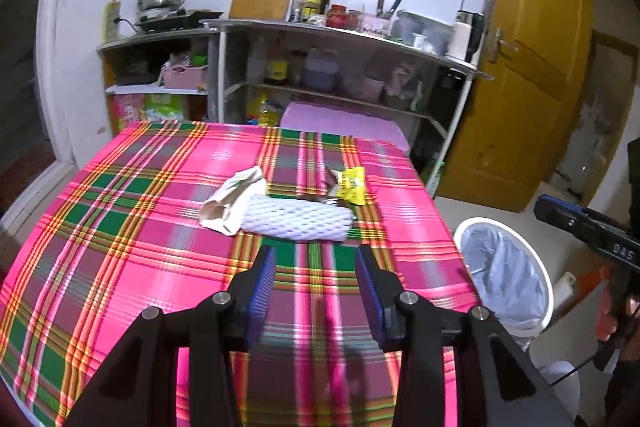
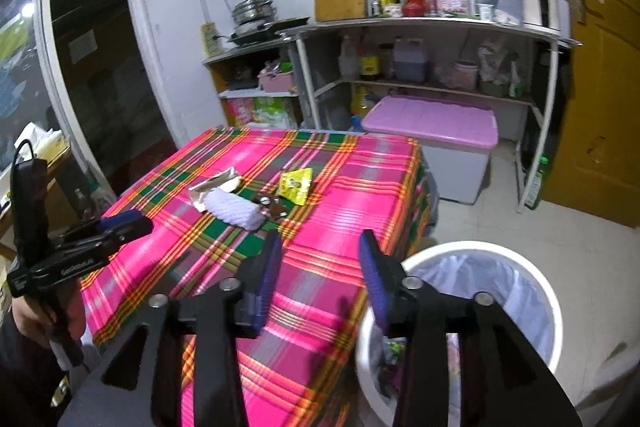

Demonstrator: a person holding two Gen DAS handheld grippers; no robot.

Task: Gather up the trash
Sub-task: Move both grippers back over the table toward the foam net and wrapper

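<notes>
Hovering over the plaid-covered desk [image 1: 120, 227], the left gripper [image 1: 316, 291] has its fingers spread with nothing between them. The right gripper [image 2: 318, 283] likewise stands apart and empty, poised at the desk's near corner, beside the lined white bin [image 2: 520, 279]. Near the desk's middle lie the trash pieces: a white foam net [image 1: 298, 221], touching a crumpled paper wrapper [image 1: 234, 199], with a yellow packet [image 1: 352, 185] just behind. A dark scrap between net and packet is too blurred to identify. The bin's contents are mostly hidden. Behind the desk stands a cluttered metal shelf [image 1: 344, 35].
</notes>
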